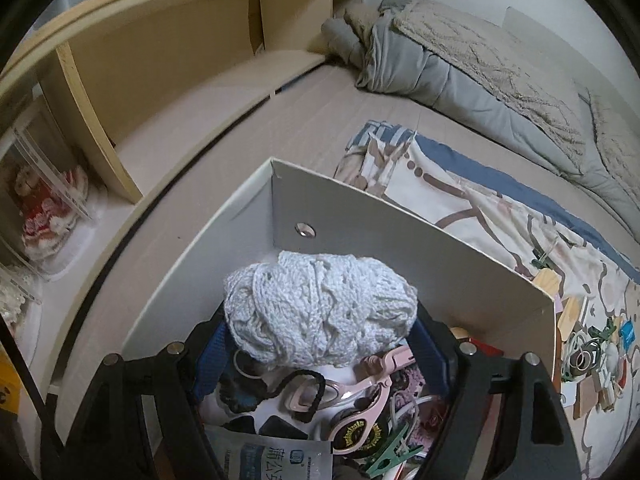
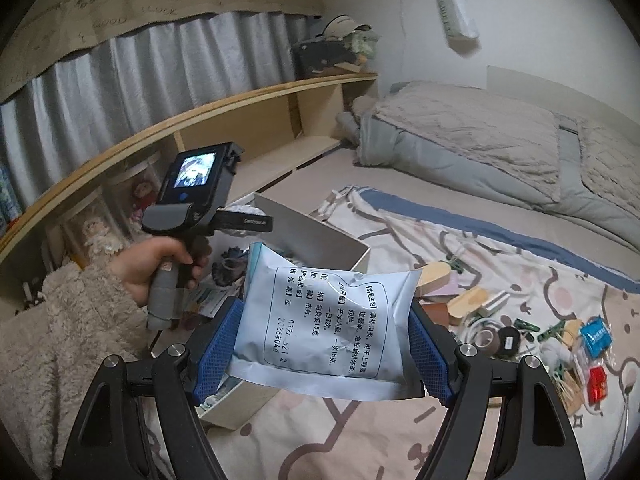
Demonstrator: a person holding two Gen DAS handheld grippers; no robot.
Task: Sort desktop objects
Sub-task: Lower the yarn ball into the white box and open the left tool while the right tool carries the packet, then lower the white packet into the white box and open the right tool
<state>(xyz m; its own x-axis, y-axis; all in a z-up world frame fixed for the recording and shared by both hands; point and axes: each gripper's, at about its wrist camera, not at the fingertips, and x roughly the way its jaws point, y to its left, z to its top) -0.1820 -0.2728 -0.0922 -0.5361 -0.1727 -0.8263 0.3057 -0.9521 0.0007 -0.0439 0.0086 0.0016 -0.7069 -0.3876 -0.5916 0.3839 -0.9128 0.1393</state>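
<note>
The right gripper [image 2: 320, 344] has its jaws clamped on a pale blue medicine sachet [image 2: 320, 328], the 2 blue pads pressing its short left and right edges, so the sachet's long axis runs straight across the jaws and its printed face looks back at the camera. It hangs in the air just right of the white storage box [image 2: 320, 240], which sits on the bed below and to the left of it. The left gripper [image 1: 320, 344] is already over that box [image 1: 224, 264]: its jaws are closed on a ball of white crocheted yarn [image 1: 320, 312], held just above the box's contents, where pink scissors [image 1: 360, 396], a black hair tie [image 1: 296, 388], a green clip [image 1: 392, 448] and another blue sachet [image 1: 280, 460] lie heaped. So the left hand [image 2: 160, 264] is the nearer one to the box, and the right needs to travel left and down to bring its sachet over the rim; that is my reading of the next move. Right of the box, on the patterned sheet [image 2: 400, 224], the unsorted pile remains: wooden blocks [image 2: 436, 276], a tape roll [image 2: 486, 338], a blue packet [image 2: 596, 336] and a red item [image 2: 596, 384]. Beyond the box lie the grey quilt [image 2: 460, 148] and the wooden shelf [image 2: 224, 120].
</note>
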